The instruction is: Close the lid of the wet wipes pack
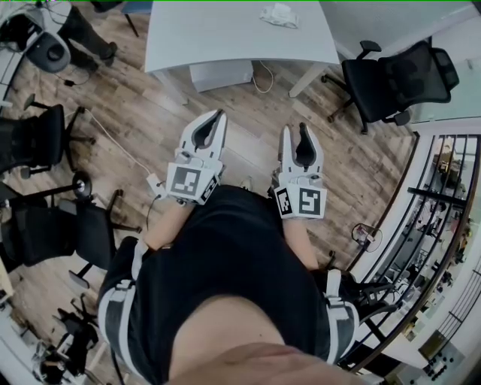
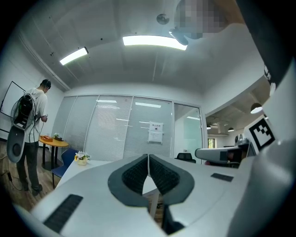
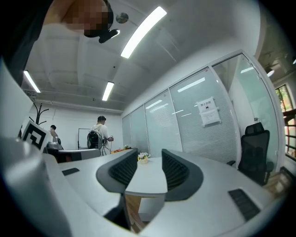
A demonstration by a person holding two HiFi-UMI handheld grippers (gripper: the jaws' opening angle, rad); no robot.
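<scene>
Table (image 1: pixel 225 34) ahead, small bundle (image 1: pixel 279 13) on its far right part, office chair (image 1: pixel 398 75) right of the table

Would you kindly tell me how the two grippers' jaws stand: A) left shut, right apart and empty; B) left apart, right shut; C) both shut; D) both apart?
A: the left gripper has its jaws meeting, while the right gripper has them apart, with only the far white table showing through the gap.
</scene>
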